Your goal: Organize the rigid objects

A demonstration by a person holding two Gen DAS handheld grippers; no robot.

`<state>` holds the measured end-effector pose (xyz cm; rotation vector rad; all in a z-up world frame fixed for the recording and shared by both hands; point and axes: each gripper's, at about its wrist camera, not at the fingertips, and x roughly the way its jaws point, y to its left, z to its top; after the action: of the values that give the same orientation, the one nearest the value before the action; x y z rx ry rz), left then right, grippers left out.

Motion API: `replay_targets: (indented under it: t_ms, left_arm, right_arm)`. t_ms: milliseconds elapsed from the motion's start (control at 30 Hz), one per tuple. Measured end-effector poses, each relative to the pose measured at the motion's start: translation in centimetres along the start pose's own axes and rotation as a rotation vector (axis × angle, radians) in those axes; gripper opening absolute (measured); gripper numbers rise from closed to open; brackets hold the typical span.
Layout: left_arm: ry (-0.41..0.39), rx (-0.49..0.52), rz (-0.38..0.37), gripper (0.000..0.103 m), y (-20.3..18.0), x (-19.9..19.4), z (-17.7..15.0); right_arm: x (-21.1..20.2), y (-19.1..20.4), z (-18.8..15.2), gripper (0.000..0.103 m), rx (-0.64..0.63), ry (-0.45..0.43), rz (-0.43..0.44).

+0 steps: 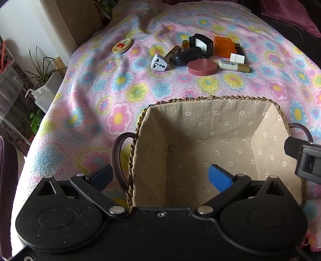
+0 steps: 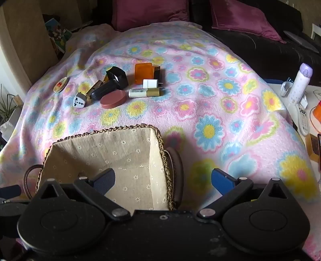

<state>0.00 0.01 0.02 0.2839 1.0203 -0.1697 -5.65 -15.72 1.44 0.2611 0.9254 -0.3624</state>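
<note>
Home living room, sofa point(image 2: 260, 46), cushions point(image 2: 244, 18), houseplant point(image 1: 40, 70)

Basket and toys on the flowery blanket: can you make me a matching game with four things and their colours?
Things:
1. basket lining
2. round lid
3. box at the back
4. travel plug

Colours:
a. orange
b. white and grey
c. beige with little flowers
d. reddish brown

Pairs: 1-c, 2-d, 3-a, 4-b
</note>
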Motion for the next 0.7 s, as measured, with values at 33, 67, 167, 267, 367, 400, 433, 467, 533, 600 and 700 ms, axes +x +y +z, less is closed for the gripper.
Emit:
replay_targets:
  t_ms: [33, 67, 167, 267, 367, 400, 433, 467, 533, 600, 700]
  left_arm:
    - [-0.001, 0.002, 0.001, 0.098, -0.01, 0.00, 0.01]
    - [-0.008, -0.003, -0.005, 0.098, 0.04, -0.02, -0.03]
    - [0.001, 0.001, 0.002, 0.098, 0.06, 0.05, -0.01]
    - [0.008, -0.003, 0.000, 0.098, 0.27, 0.26, 0.17]
    - [0.007, -0.007, 0.000, 0.098, 0.35, 0.38, 0.00]
    - [0.014, -0.006, 0.005, 0.098, 0.15, 0.30, 0.16]
    - [0.011, -0.008, 0.005, 0.098, 0.20, 0.34, 0.15]
    - [0.008, -0.010, 0.006, 0.098, 0.15, 0.30, 0.08]
    - [0.009, -0.023, 0.000, 0.098, 0.29, 0.49, -0.05]
    - [0.017, -0.039, -0.006, 0.098, 0.47, 0.65, 0.05]
    - [0.032, -0.068, -0.021, 0.098, 0.86, 0.89, 0.19]
  right_arm:
    - [0.02, 0.11, 0.02, 0.103, -0.001, 0.000, 0.000]
    - [0.00, 0.21, 0.03, 0.103, -0.009, -0.006, -0.011]
    - [0.07, 0.26, 0.06, 0.103, -0.003, -0.004, -0.005]
    - [0.20, 0.15, -0.17, 0.103, 0.006, -0.004, 0.001]
    - [0.21, 0.34, 0.12, 0.103, 0.009, -0.003, 0.009]
    - [0.53, 0.47, 0.56, 0.103, 0.004, 0.005, 0.008]
    - [0.46, 0.60, 0.61, 0.103, 0.008, 0.004, 0.007]
    - [0.20, 0.82, 0.28, 0.103, -0.016, -0.002, 0.011]
    - [0.30, 0.66, 0.26, 0.103, -0.004, -0.002, 0.024]
    - [0.39, 0.51, 0.20, 0.103, 0.007, 0.001, 0.030]
    - [0.46, 0.25, 0.34, 0.103, 0.026, 0.007, 0.038]
